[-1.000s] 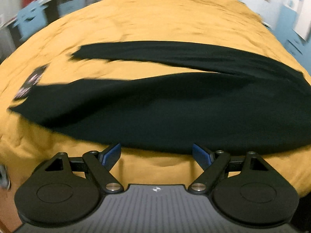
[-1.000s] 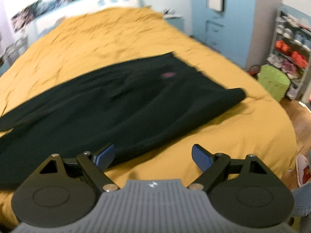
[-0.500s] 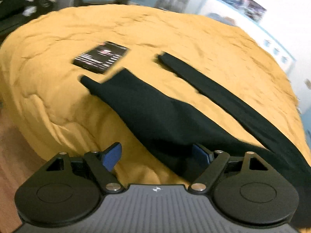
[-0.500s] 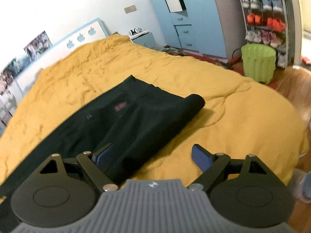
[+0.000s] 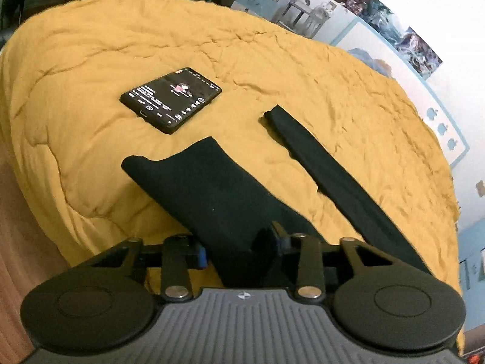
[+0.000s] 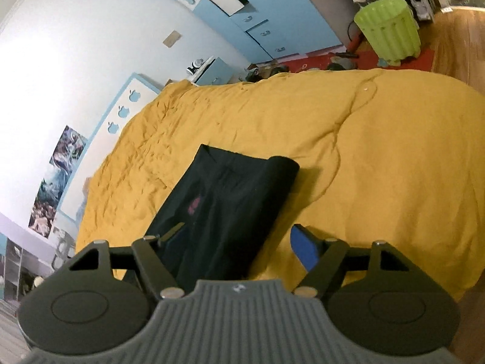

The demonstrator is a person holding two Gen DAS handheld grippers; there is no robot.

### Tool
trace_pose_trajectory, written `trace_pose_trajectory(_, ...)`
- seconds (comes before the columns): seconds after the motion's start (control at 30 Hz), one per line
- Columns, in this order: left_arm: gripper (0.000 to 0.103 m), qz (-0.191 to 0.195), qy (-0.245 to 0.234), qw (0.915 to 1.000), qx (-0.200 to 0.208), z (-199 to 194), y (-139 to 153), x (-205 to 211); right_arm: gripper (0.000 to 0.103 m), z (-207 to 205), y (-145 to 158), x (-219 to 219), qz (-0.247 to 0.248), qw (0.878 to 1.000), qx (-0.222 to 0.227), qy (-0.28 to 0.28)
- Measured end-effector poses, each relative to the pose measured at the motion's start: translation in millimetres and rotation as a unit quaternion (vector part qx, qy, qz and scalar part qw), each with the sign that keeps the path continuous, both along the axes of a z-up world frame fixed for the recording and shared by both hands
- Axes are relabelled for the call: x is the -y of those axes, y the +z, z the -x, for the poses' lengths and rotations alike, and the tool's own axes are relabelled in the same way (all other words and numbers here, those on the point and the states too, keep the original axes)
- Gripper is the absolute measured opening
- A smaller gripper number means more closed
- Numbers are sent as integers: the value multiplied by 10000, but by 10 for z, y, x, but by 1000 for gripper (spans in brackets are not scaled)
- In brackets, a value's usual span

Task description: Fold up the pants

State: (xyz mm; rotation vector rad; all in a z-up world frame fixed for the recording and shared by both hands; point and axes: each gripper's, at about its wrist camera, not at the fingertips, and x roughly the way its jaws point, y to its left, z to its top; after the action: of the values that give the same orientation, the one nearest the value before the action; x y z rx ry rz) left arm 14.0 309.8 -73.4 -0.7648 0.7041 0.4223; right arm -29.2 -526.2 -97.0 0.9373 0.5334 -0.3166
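Black pants (image 5: 212, 188) lie spread on a yellow bed cover (image 5: 151, 39). In the left wrist view the near leg runs between the fingers of my left gripper (image 5: 239, 244), which stands part-closed around its edge with a gap left; the other leg (image 5: 330, 170) lies apart to the right. In the right wrist view the waist end (image 6: 239, 188) shows with a small pink label. My right gripper (image 6: 239, 236) is open, its left finger over the fabric, its right blue pad (image 6: 303, 250) over the bare cover.
A black phone (image 5: 171, 98) with a lit screen lies on the cover beyond the near leg's cuff. A green bin (image 6: 389, 28) stands on the wooden floor past the bed, by blue drawers (image 6: 260, 35). The bed edge drops off at the left.
Both grippers moved down close to the pants and turned outward toward opposite ends. The left fingers narrowed around the near leg's edge. The right gripper stayed open.
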Motion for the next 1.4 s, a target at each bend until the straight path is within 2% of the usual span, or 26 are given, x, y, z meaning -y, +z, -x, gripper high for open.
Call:
trace_pose_trajectory(0.03, 41, 135, 40, 9999, 27, -16, -13, -44, 70, -19, -25, 34, -81, 9999, 17, -68)
trace_pose_trajectory(0.07, 37, 208, 68, 9997, 51, -30, -19, -76, 63, -61, -60, 74, -180, 9997, 6, -153)
trace_pose_trajectory(0.13, 27, 187, 82, 9998, 52, -69, -10, -109, 33, -120, -122, 153, -260, 9990, -213, -302)
trace_pose_trajectory(0.17, 15, 175, 62, 9998, 81, -83, 6, -117, 8, -153, -148, 194, -330, 9983, -327, -356)
trace_pose_trajectory(0.2, 2, 169, 43, 9997, 141, -80, 31, -112, 2, -161, -163, 229, -467, 9979, -282, -351)
trace_pose_trajectory(0.33, 1, -86, -134, 9991, 395, -68, 197, -34, 0, -115, -4, 264, -476, 9987, 129, -162)
trace_pose_trajectory(0.47, 1, -73, -231, 9983, 529, -108, 312, 3, 0, -47, 153, 296, -585, 9970, 503, -82)
trace_pose_trajectory(0.67, 1, 283, -129, 9989, 347, -224, 236, -106, 0, -99, 105, 345, -818, 9958, 396, -147)
trace_pose_trajectory(0.8, 1, 357, -254, 9980, 463, -525, 423, -176, 0, -292, 250, 384, -1018, 9929, 615, -45)
trace_pose_trajectory(0.97, 1, 707, -317, 9962, 400, -1153, 634, -276, 0, -830, 513, 423, -1379, 9874, 765, 114)
trace_pose_trajectory(1.1, 1, 716, -153, 9973, 90, -1667, 685, -405, 0, -1412, 627, 449, -1442, 9878, 567, 174)
trace_pose_trajectory(1.23, 1, 635, -139, 9971, -388, -2177, 617, -468, 0, -1968, 636, 480, -1623, 9861, 316, 143)
trace_pose_trajectory(1.4, 1, 822, -44, 9923, -924, -2710, 396, -526, 0, -2717, 591, 468, -1567, 9873, -32, 242)
